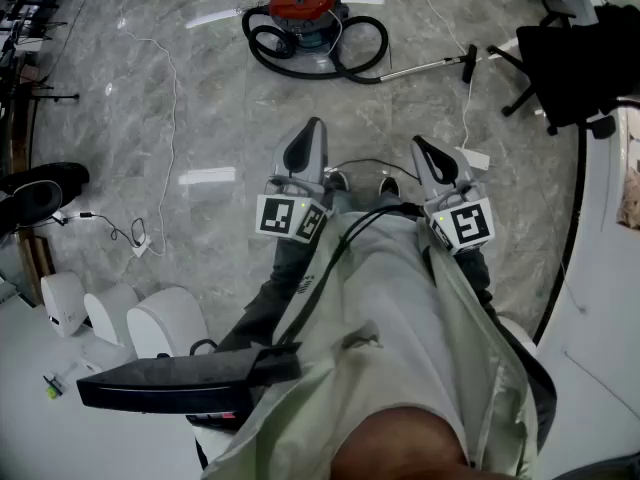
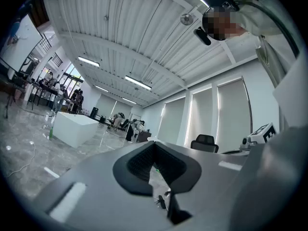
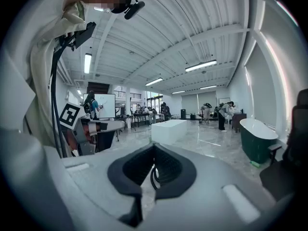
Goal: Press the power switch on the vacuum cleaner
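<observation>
The vacuum cleaner (image 1: 304,10) sits on the grey marble floor (image 1: 215,118) well ahead of us. It is a squat canister with a red top and a darker lower body. Its black hose (image 1: 368,50) loops around it, and a metal wand (image 1: 425,67) runs off to the right. We hold the left gripper (image 1: 312,133) and right gripper (image 1: 422,150) side by side, well apart from the canister. The fingers of each are pressed together with nothing between them.
</observation>
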